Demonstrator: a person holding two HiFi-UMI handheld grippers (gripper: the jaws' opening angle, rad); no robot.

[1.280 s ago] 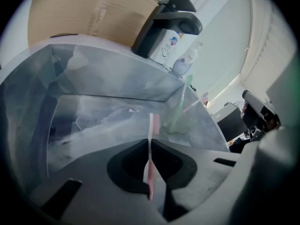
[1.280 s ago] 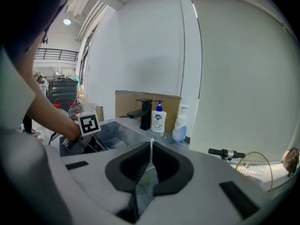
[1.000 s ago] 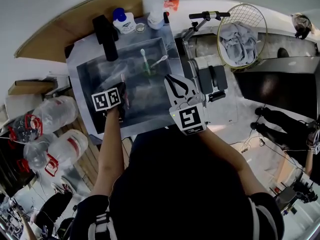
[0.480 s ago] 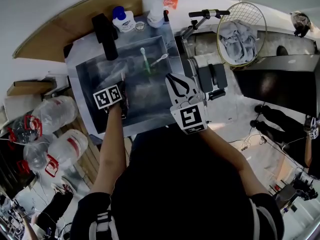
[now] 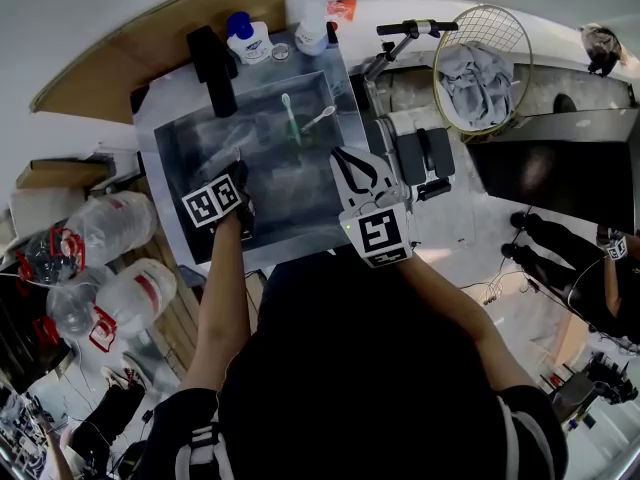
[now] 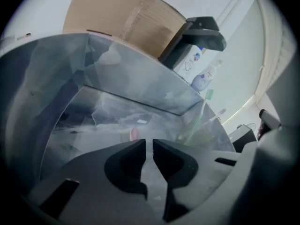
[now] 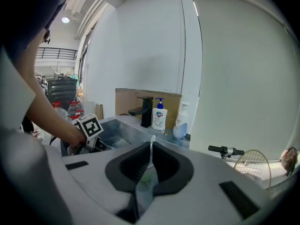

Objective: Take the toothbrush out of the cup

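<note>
A green cup (image 5: 296, 140) stands in the steel sink (image 5: 190, 138) with a green toothbrush (image 5: 289, 116) and a white toothbrush (image 5: 320, 120) in it. My left gripper (image 5: 238, 163) is low in the sink, left of the cup. In the left gripper view its jaws (image 6: 149, 142) stand almost together on a thin pink thing (image 6: 134, 134), seemingly a toothbrush. The cup (image 6: 199, 134) sits to the right of them. My right gripper (image 5: 350, 163) hovers at the sink's right edge, shut and empty. Its own view (image 7: 151, 149) shows the white toothbrush (image 7: 152, 143) beyond the tips.
A black faucet (image 5: 215, 73) and two soap bottles (image 5: 247, 40) (image 5: 310, 36) line the sink's back rim. A wire basket (image 5: 483, 68) with a cloth and a scooter handlebar (image 5: 415, 30) are at the right. Large water jugs (image 5: 110, 228) lie at the left.
Hardly anything: my left gripper wavers slightly in the sink with the pink thing, and the right gripper keeps its place.
</note>
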